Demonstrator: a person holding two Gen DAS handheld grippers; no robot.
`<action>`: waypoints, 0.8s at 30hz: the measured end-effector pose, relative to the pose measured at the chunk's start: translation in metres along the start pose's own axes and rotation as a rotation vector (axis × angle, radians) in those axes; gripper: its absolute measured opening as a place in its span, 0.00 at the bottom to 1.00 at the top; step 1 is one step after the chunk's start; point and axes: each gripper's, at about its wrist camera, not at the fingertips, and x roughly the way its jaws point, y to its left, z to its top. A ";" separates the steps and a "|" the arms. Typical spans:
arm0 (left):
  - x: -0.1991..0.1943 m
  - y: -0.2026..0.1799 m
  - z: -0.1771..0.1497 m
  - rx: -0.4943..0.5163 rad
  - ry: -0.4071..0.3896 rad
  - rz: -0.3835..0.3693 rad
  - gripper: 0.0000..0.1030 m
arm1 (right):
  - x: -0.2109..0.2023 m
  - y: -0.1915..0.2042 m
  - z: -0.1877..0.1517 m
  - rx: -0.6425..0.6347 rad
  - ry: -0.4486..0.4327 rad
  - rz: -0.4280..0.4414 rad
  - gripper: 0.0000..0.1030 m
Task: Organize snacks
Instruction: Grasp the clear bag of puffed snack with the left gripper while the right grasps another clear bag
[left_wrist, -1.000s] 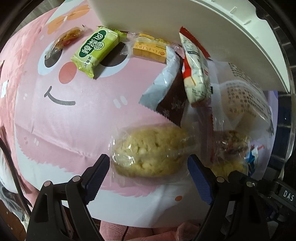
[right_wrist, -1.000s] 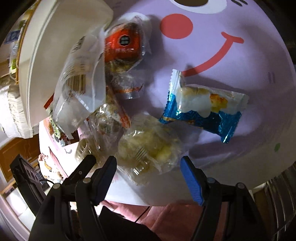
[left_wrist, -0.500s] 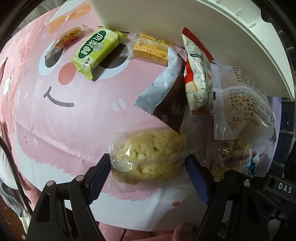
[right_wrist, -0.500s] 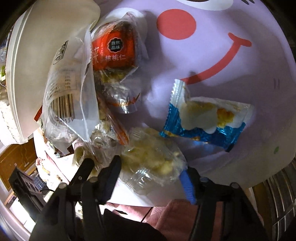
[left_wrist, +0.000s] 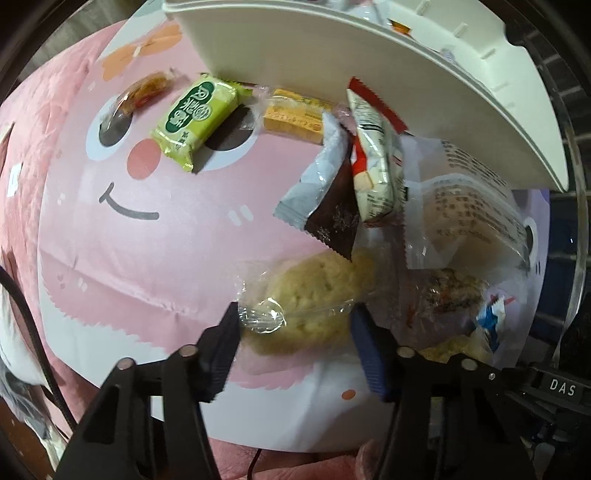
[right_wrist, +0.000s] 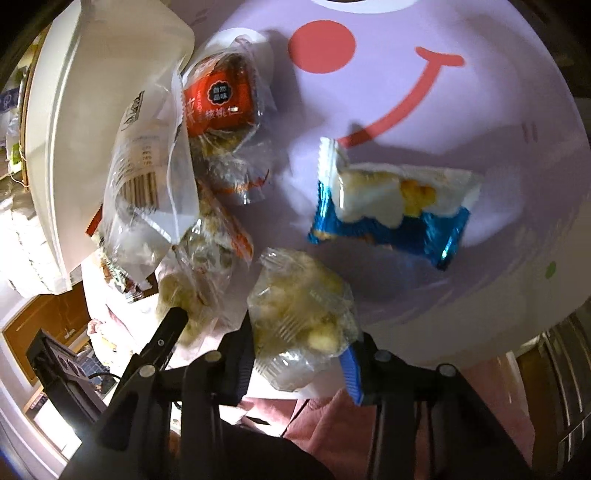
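Observation:
My left gripper is shut on a clear-wrapped yellow puffed cake at the near edge of the pink face mat. My right gripper is shut on a second clear-wrapped yellow cake at the near edge of the purple face mat. A pile of wrapped snacks lies between the mats: a red-and-white packet, a grey-brown packet, a clear printed bag and a red-label walnut cake.
A white tray stands tilted over the far side of the pile. A green packet, an orange bar and a small red candy lie on the pink mat. A blue-white packet lies on the purple mat.
Both grippers have moved forward and closed from open onto the yellow cakes between their fingers. The left cake has tilted and its wrapper is crumpled.

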 end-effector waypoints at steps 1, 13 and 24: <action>-0.001 0.002 -0.001 -0.004 0.002 -0.007 0.51 | -0.001 0.000 -0.004 0.003 -0.001 0.009 0.39; -0.016 0.029 -0.006 -0.011 -0.003 -0.041 0.37 | -0.017 0.002 -0.030 0.000 -0.041 0.073 0.39; -0.070 0.069 -0.011 0.021 -0.033 -0.069 0.36 | -0.028 0.035 -0.046 -0.080 -0.115 0.115 0.39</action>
